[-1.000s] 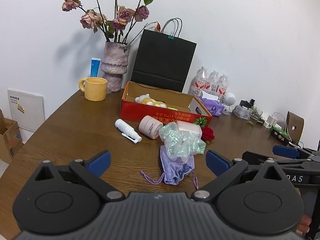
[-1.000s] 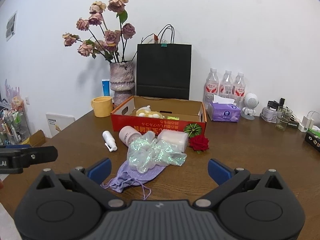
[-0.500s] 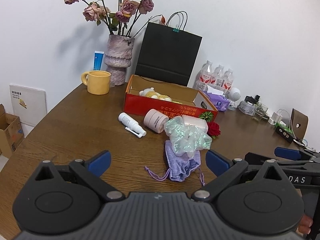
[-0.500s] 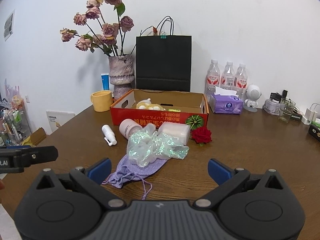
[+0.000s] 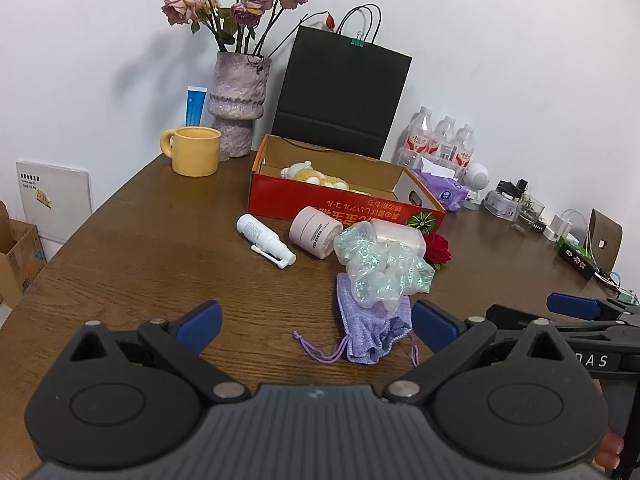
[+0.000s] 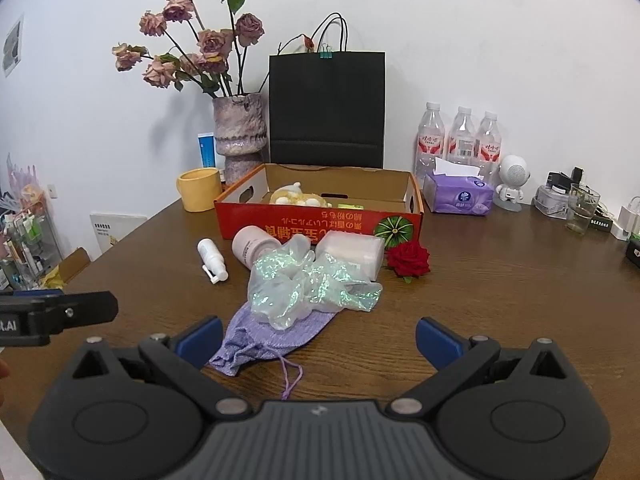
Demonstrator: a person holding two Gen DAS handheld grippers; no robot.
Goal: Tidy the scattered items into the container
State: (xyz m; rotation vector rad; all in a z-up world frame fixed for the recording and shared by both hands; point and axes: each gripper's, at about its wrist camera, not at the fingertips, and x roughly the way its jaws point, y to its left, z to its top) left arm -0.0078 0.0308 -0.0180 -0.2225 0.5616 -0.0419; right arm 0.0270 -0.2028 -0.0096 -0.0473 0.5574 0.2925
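A red cardboard box (image 5: 344,206) (image 6: 320,220) stands at the table's middle with a yellow plush toy (image 5: 316,176) inside. In front of it lie a white spray bottle (image 5: 264,240) (image 6: 212,258), a pink jar (image 5: 316,232) (image 6: 252,246), a translucent plastic tub (image 6: 352,250), a red rose (image 5: 438,248) (image 6: 410,258), an iridescent plastic bag (image 5: 380,268) (image 6: 308,284) and a purple drawstring pouch (image 5: 372,328) (image 6: 264,336). My left gripper (image 5: 316,322) is open and empty, just short of the pouch. My right gripper (image 6: 318,334) is open and empty, near the pouch.
A yellow mug (image 5: 196,156), a vase of dried roses (image 5: 238,120) and a black paper bag (image 5: 340,92) stand behind the box. Water bottles (image 6: 460,140), a tissue pack (image 6: 458,198) and small gadgets line the back right. The table edge curves at left.
Both grippers have moved forward and slightly down toward the pile of items; the objects look larger. Nothing on the table has moved.
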